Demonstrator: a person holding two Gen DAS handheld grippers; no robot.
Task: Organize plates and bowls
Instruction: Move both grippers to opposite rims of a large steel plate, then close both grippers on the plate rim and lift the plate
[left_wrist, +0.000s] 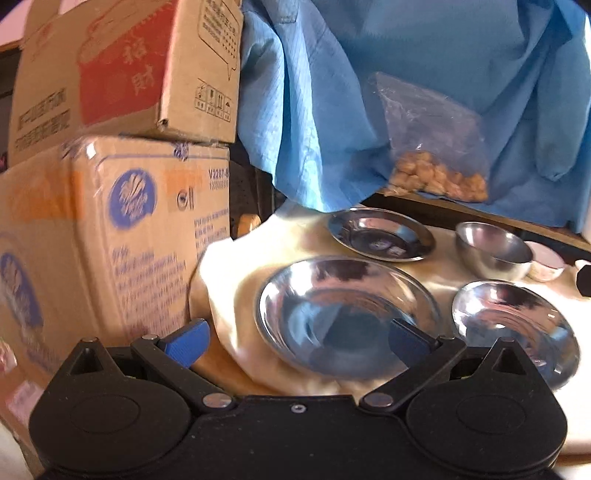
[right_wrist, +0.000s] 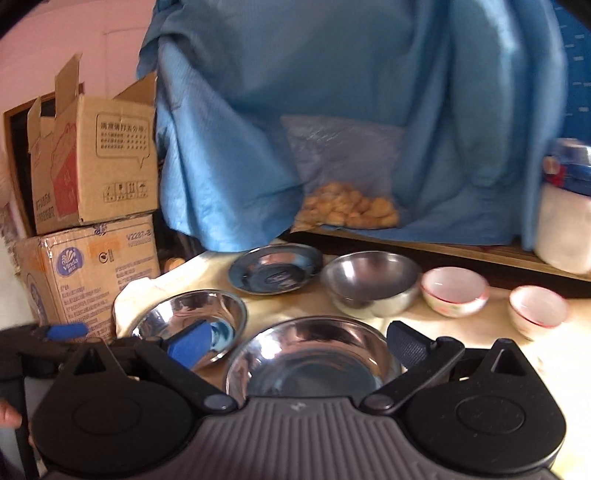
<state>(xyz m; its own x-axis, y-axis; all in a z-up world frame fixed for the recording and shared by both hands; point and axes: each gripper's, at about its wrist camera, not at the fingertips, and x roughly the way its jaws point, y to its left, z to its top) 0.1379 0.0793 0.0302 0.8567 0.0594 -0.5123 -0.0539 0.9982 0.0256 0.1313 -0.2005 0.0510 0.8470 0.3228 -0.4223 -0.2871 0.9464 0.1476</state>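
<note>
Beside steel bowls (right_wrist: 310, 363), "Vinda" box (right_wrist: 88, 273) — both grippers (left_wrist: 295, 341) (right_wrist: 299, 343) spread, empty.

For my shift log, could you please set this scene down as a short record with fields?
surface: table with cream cloth
steel dishes: near-left dish; near-right dish; far plate; steel bowl
white bowls: two with red rims, right of the steel bowl
stacking: none; every dish sits apart
left gripper: open, empty, over the near-left dish
right gripper: open, empty, over the near-right dish
backdrop: blue cloth; snack bag; two boxes
</note>
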